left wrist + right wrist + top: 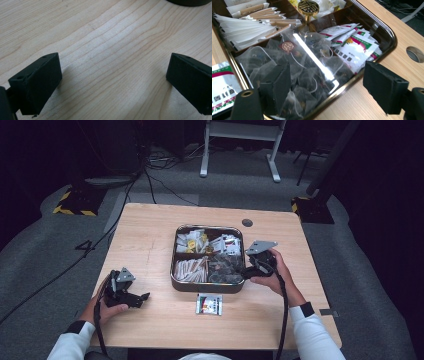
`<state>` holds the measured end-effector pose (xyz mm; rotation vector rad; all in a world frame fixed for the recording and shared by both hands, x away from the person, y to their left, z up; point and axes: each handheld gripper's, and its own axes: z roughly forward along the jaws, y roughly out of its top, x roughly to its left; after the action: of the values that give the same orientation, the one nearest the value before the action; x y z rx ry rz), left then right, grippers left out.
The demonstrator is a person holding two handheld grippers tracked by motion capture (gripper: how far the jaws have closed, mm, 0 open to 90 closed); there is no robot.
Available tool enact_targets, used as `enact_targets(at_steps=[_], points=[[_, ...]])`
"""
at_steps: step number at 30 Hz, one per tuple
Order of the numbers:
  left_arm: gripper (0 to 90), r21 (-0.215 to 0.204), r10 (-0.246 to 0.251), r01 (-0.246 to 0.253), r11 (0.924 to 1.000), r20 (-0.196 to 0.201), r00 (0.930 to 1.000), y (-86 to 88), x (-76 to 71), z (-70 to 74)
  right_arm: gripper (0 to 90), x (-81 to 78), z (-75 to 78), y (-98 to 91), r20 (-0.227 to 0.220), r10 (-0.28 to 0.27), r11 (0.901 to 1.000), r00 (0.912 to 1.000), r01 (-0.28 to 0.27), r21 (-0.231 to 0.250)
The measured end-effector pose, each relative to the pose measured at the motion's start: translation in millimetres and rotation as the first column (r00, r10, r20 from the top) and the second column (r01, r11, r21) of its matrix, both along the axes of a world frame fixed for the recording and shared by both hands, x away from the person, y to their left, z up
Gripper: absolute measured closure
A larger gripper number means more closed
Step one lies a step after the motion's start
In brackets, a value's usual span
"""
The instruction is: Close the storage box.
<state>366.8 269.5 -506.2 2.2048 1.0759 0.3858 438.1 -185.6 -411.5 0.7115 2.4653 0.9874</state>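
Note:
A dark metal tray (207, 288) with four compartments stands at the table's middle. My right gripper (248, 270) is at its right rim, open. In the right gripper view my right gripper (327, 77) straddles the tray's rim (387, 30): one jaw hangs over the clear mesh tea bags (307, 72), the other over the wood outside. Nothing is between the pads. White, green and red packets (352, 45) fill the compartment beyond. My left gripper (140, 297) rests low at the table's left front, open over bare wood (113, 72).
One white, green and red packet (209, 304) lies on the table in front of the tray, also seen as packet (222, 85). Paper-wrapped sticks (249, 22) and a gold knob (308, 7) sit in the tray. A round cable hole (247, 222) is behind it.

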Motion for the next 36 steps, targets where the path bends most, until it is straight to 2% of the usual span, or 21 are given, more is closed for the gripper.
enact_targets(at_steps=[8,17,36], points=[[0.5,0.000,0.000,0.000,1.0000,0.000,1.0000,0.0,0.0,0.0,23.3,-10.5,-2.7,-15.7,0.009,-0.006,0.9999,0.9999,0.006,-0.015],[0.5,0.000,0.000,0.000,1.0000,0.000,1.0000,0.0,0.0,0.0,23.2,-19.7,-5.6,-33.8,0.011,-0.021,0.9997,0.9997,0.021,-0.008],[0.4,0.001,0.012,-0.013,0.9999,0.001,0.9999,-0.5,-1.2,0.0,22.6,-35.0,-28.3,-69.2,-0.017,-0.070,0.9970,0.9974,0.069,-0.034]])
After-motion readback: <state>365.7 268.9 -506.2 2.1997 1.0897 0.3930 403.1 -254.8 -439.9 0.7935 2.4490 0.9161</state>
